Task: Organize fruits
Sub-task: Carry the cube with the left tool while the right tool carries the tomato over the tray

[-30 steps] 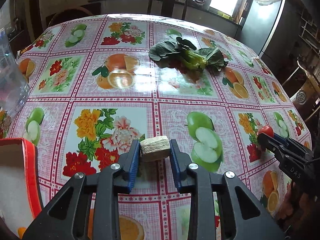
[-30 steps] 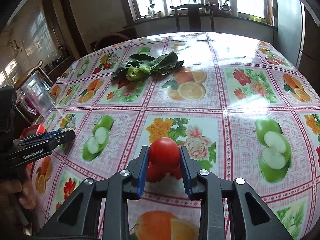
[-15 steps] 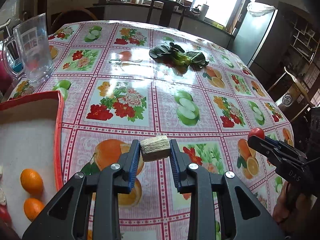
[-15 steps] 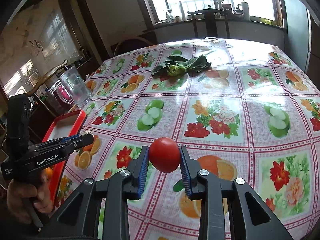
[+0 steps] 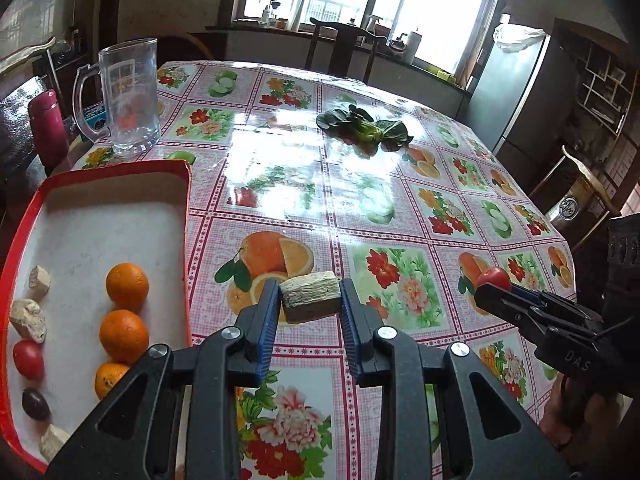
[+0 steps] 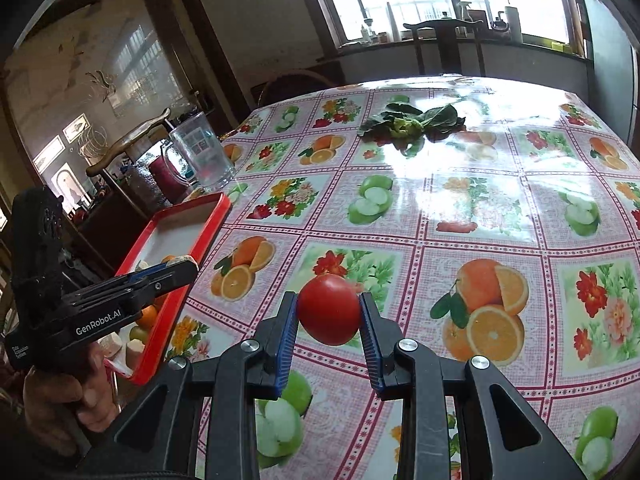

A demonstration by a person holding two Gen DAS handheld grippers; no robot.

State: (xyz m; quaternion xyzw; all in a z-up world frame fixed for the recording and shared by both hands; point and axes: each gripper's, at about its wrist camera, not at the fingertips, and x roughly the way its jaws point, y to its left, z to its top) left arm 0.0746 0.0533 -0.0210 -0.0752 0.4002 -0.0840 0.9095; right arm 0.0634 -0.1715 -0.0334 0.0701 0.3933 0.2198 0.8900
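My left gripper (image 5: 309, 300) is shut on a pale tan fibrous chunk (image 5: 311, 295), held above the tablecloth just right of the red-rimmed tray (image 5: 187, 216). The tray holds three oranges (image 5: 127, 286), a red tomato (image 5: 28, 354), a dark plum (image 5: 35, 403) and several tan chunks (image 5: 28, 318). My right gripper (image 6: 329, 312) is shut on a red tomato (image 6: 330, 309) over the cloth; it also shows at the right of the left wrist view as the right gripper (image 5: 496, 286). The left gripper (image 6: 188, 264) appears beside the tray (image 6: 208, 232) in the right wrist view.
A glass mug (image 5: 130, 96) and a maroon flask (image 5: 48, 126) stand beyond the tray. A leafy green vegetable (image 5: 366, 126) lies far across the fruit-print tablecloth (image 5: 400, 208). A chair (image 5: 340, 48) stands at the far edge, a fridge (image 5: 516, 92) to the right.
Both grippers have drawn back and up across the table toward the tray side, each keeping its load. The tray, its fruit and the mug have come into view at the left.
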